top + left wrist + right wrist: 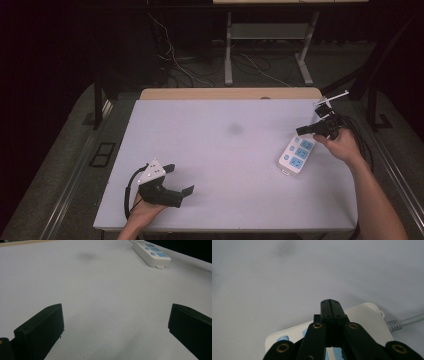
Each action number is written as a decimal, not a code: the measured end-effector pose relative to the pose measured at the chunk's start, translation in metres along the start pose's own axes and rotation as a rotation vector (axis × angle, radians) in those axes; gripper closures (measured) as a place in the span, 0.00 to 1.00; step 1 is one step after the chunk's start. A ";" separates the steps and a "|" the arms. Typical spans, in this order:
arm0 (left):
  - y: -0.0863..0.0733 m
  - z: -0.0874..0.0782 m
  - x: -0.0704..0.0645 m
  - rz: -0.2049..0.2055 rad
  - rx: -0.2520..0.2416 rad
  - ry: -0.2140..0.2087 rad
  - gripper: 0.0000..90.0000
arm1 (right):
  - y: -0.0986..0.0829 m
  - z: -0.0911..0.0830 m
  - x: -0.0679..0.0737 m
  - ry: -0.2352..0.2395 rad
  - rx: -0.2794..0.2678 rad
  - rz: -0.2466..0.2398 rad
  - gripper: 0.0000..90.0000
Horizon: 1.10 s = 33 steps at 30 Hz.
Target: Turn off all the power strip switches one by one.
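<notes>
A white power strip with blue sockets lies at the right of the white table. My right gripper hovers just over its far end, jaws pressed together with nothing between them. In the right gripper view the shut jaws hang above the strip's cable end, and a grey cable leaves to the right. My left gripper rests low at the front left, jaws wide apart and empty. The left gripper view has the strip far off at the upper right.
A faint dark smudge marks the middle of the table. A wooden strip runs along the far edge. Black cables trail off the right side. Beyond the table are metal legs and floor wiring.
</notes>
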<state>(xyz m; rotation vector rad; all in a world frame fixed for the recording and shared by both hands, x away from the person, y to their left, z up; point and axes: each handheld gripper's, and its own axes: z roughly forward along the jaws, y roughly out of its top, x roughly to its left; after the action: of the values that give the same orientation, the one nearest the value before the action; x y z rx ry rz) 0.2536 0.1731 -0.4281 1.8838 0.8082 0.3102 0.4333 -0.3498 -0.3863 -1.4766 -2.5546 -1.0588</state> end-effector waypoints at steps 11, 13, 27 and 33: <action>0.000 0.000 0.001 -0.001 0.001 0.000 0.00 | 0.001 0.009 -0.007 0.000 0.006 0.011 1.00; 0.000 0.000 0.001 -0.001 0.001 -0.001 0.00 | 0.000 0.011 -0.008 0.000 0.009 0.009 1.00; 0.000 0.000 0.000 0.000 0.000 -0.001 0.00 | -0.005 0.017 -0.011 -0.009 0.034 0.015 1.00; 0.000 0.000 0.000 -0.001 -0.001 0.000 0.00 | -0.007 0.019 -0.011 -0.011 0.045 0.013 1.00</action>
<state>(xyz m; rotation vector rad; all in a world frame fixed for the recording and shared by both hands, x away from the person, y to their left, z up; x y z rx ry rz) 0.2540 0.1731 -0.4283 1.8827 0.8082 0.3098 0.4397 -0.3507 -0.4084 -1.4904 -2.5549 -0.9878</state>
